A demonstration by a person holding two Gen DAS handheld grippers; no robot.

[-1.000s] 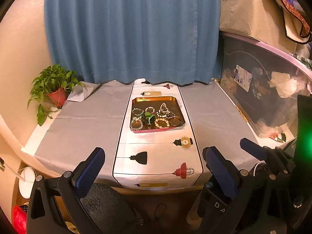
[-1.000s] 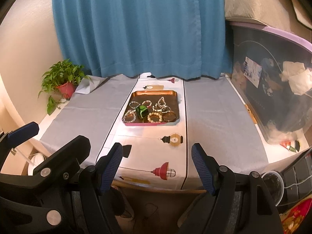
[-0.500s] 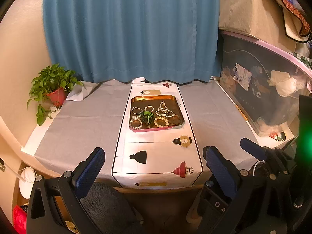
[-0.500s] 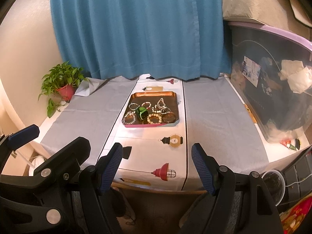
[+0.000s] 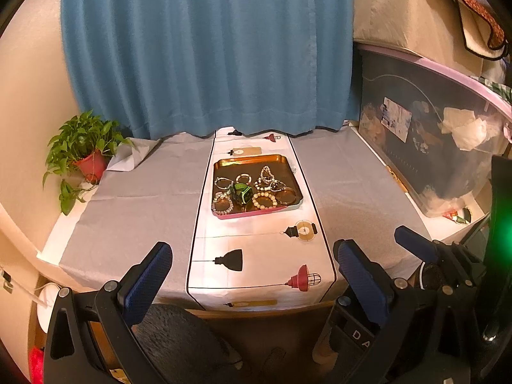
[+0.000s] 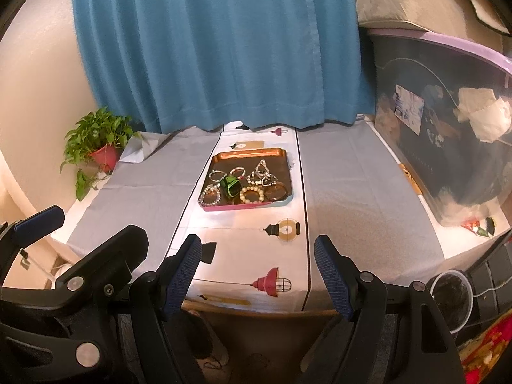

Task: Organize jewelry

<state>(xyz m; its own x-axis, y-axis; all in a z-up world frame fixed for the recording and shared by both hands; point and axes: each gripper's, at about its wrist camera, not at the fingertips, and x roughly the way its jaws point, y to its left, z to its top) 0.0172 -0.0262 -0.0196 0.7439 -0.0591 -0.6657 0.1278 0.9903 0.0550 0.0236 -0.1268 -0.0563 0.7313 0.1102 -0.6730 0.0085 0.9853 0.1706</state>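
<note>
A copper tray (image 5: 249, 160) with a pink front rim sits mid-table on a white runner; it also shows in the right wrist view (image 6: 249, 153). In it lie several bead bracelets, a cream bead bracelet (image 5: 264, 200) (image 6: 252, 194), a brown bangle (image 5: 285, 194) (image 6: 276, 190) and a green watch (image 5: 242, 193) (image 6: 231, 186). My left gripper (image 5: 252, 272) is open and empty, held off the table's front edge. My right gripper (image 6: 257, 264) is open and empty, beside it at the front edge.
A potted plant (image 5: 86, 156) stands at the table's left edge. A large dark storage bin (image 5: 432, 147) lines the right side. A blue curtain (image 5: 208, 51) hangs behind. A grey chair seat (image 5: 179, 336) lies below the front edge.
Both grippers have drifted slightly; the tray sits a touch higher in both views. Nothing on the table has moved and both grippers stay open.
</note>
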